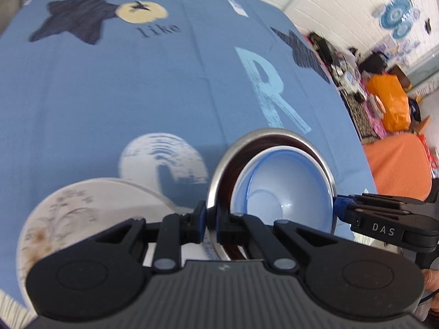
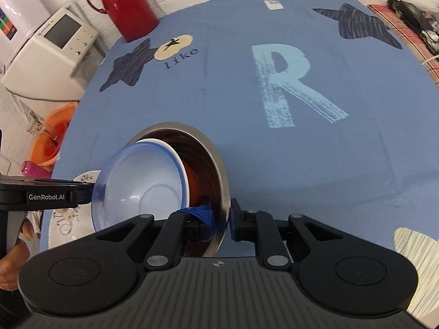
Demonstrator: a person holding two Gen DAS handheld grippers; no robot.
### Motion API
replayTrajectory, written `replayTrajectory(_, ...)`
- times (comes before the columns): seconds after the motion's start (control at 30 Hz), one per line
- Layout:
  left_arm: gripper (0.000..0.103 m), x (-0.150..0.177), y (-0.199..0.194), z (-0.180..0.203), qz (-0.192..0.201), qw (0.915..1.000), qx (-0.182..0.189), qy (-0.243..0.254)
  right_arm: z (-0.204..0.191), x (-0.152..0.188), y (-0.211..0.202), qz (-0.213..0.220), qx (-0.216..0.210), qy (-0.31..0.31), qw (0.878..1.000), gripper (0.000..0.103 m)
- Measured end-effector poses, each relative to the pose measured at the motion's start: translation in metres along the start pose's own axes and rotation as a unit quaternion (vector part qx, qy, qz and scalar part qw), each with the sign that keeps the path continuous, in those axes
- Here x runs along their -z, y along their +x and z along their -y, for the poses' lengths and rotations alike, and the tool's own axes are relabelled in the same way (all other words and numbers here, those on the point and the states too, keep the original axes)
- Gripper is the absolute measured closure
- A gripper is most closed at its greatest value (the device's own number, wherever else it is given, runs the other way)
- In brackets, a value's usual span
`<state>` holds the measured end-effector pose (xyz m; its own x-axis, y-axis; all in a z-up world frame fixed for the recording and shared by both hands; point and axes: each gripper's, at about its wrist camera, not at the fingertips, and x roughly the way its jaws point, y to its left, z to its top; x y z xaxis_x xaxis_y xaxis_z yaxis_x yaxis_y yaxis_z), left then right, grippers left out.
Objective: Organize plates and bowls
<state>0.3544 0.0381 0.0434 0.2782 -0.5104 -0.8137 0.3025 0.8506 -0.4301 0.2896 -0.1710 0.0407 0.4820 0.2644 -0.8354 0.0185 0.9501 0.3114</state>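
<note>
A steel bowl (image 1: 270,135) (image 2: 219,164) with a reddish-brown inner wall is tilted on its side above the blue tablecloth. Nested in it is a white-rimmed bowl (image 2: 181,164), and inside that a translucent blue bowl (image 1: 288,181) (image 2: 137,181). My left gripper (image 1: 211,219) is shut on the steel rim's near left edge; in the right wrist view the left gripper (image 2: 87,192) reaches in from the left. My right gripper (image 2: 222,219) pinches the opposite side of the rim and shows in the left wrist view as the right gripper (image 1: 338,208). A white floral plate (image 1: 82,213) (image 2: 68,219) lies flat beside the bowls.
A red thermos jug (image 2: 123,5) stands at the table's far corner, next to a white appliance (image 2: 49,46). An orange basin (image 2: 52,137) and a pink item (image 2: 30,168) sit beyond the left edge. An orange bag (image 1: 389,104) and clutter lie past the right edge.
</note>
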Motion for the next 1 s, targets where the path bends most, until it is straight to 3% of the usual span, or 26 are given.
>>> replayTrajectory(0.23, 0.103, 0.033, -0.057, -0.06, 0.025, 0.997, -0.052, -0.052, -0.067, -0.008, 0.026, -0.031, -0.055, -0.048, 0.997, 0.103)
replayTrajectory(0.43, 0.103, 0.063, -0.07, -0.105, 0.027, 0.9916, -0.078, -0.099, -0.105, -0.007, 0.065, -0.076, -0.081, -0.078, 0.991, 0.103)
replayTrajectory(0.57, 0.103, 0.064, -0.074, -0.105, 0.049, 0.991, -0.091, -0.084, -0.11, -0.004, 0.07, -0.082, -0.083, -0.079, 0.99, 0.103)
replayTrajectory(0.93, 0.103, 0.074, -0.073, -0.104, 0.091, 0.9908, -0.081, -0.059, -0.103, -0.002, 0.068, -0.07, -0.08, -0.072, 0.992, 0.1)
replayTrajectory(1.0, 0.09, 0.077, -0.078, -0.107, 0.105, 0.9886, -0.086, -0.065, -0.103, -0.002, 0.063, -0.054, -0.076, -0.076, 0.993, 0.099)
